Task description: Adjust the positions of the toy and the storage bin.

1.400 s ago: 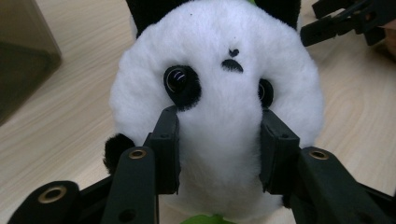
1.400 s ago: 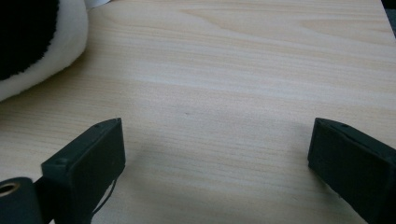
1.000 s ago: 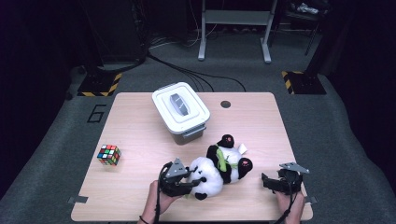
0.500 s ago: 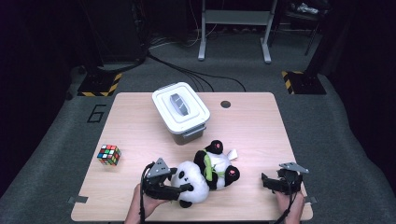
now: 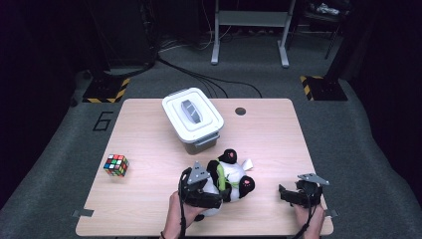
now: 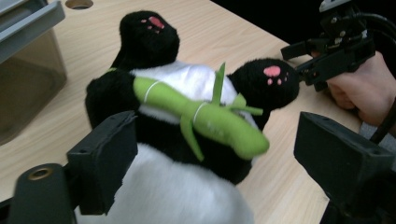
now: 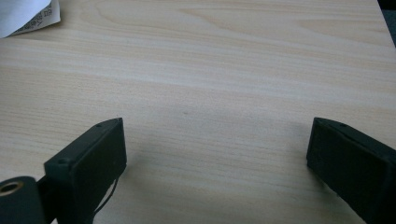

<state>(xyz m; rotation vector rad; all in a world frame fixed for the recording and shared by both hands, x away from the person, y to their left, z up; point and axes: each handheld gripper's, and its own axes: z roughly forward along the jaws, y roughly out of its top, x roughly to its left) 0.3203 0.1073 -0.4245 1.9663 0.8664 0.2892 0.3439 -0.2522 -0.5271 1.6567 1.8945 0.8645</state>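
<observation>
The panda plush [image 5: 230,175] lies on the table [image 5: 149,144] in front of the lidded box [image 5: 192,118]. The left gripper [image 6: 215,154] has just been opening its jaws; the plush sits between them, seemingly not pressed. The right gripper [image 7: 215,158] rests wide open over bare wood.

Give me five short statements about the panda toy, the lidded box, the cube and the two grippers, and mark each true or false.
1. The plush panda lies on the table in front of the lidded box. True.
2. The lid of the box is off. False: the lid sits on the box.
3. The left gripper has its jaws apart, with the panda's body between them. True; they have just been opening.
4. The right gripper is clamped on the colour cube. False: its jaws stand open over bare wood, and the cube sits far off at the table's left.
5. The panda carries a green bamboo stalk. True.
</observation>
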